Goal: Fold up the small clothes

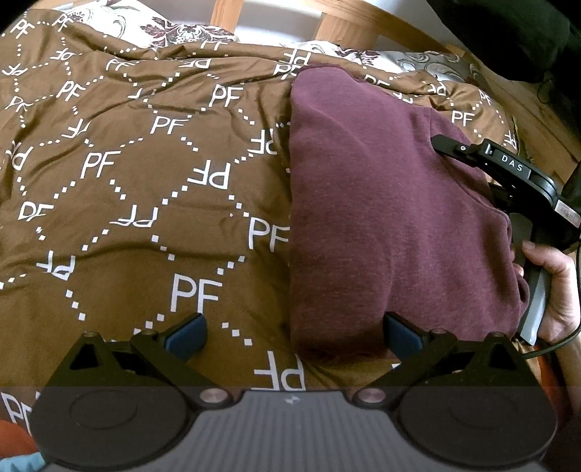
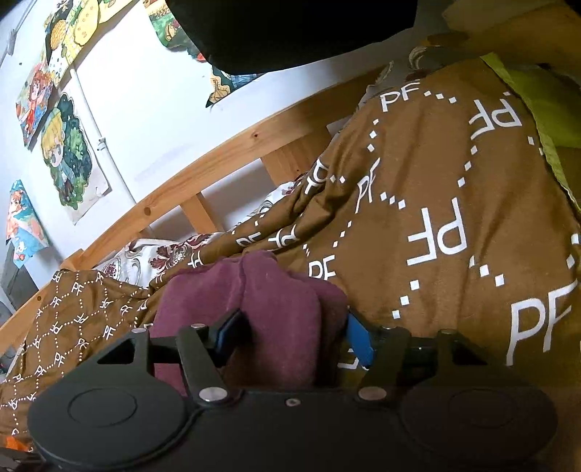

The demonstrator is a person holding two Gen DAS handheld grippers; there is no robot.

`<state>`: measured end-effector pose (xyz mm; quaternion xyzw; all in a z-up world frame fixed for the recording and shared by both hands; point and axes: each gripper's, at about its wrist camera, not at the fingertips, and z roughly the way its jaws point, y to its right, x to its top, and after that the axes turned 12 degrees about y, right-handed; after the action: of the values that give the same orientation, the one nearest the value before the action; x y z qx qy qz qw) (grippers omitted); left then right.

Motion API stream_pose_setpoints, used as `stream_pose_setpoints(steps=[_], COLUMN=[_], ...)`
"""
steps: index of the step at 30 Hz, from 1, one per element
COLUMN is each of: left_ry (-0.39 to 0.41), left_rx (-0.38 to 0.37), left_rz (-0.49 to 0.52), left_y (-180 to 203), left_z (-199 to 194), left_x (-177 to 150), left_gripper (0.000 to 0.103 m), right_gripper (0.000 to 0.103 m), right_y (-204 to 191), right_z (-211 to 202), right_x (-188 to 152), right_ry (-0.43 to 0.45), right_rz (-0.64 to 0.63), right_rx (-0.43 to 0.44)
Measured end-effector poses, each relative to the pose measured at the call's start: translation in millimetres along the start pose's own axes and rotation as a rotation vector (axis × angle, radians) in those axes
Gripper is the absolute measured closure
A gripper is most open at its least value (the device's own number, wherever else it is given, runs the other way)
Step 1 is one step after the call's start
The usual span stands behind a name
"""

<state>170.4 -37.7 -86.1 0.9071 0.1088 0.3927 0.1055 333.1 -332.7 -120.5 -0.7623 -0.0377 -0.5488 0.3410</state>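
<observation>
A maroon garment (image 1: 392, 218) lies folded lengthwise on the brown "PF" bedspread (image 1: 127, 218), on the right side of the left wrist view. My left gripper (image 1: 294, 336) is open and empty, its jaws wide apart at the garment's near left corner. My right gripper (image 2: 294, 334) is closed on a bunched edge of the maroon garment (image 2: 276, 301). In the left wrist view the right gripper (image 1: 508, 167) reaches in at the garment's right edge, its fingertips hidden in the cloth.
A wooden bed rail (image 2: 203, 167) runs behind the bed, with a flowered pillow (image 1: 170, 32) at the far edge. Drawings (image 2: 65, 152) hang on the white wall. A lime-green cloth (image 2: 544, 109) lies at the right.
</observation>
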Motion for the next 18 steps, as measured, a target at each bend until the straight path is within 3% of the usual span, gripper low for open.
stream_pose_setpoints(steps=[3, 10, 15, 18], left_ry=[0.004, 0.007, 0.012, 0.019], left_rx=[-0.002, -0.010, -0.018, -0.025], left_rz=[0.000, -0.004, -0.006, -0.020], left_y=[-0.1, -1.6, -3.5, -5.4], left_z=[0.3, 1.0, 0.0, -1.0], left_x=[-1.1, -1.9, -2.8, -3.7], left_gripper=[0.000, 0.000, 0.000, 0.000], right_gripper=[0.037, 0.020, 0.021, 0.029], right_y=[4.2, 1.5, 3.8, 9.2], right_z=[-2.2, -4.5, -6.1, -8.1], right_x=[-0.4, -1.9, -0.4, 2.1], right_ry=[0.005, -0.003, -0.005, -0.006], right_rz=[0.026, 0.019, 0.039, 0.072], right_rx=[0.017, 0.070, 0.081, 0.077])
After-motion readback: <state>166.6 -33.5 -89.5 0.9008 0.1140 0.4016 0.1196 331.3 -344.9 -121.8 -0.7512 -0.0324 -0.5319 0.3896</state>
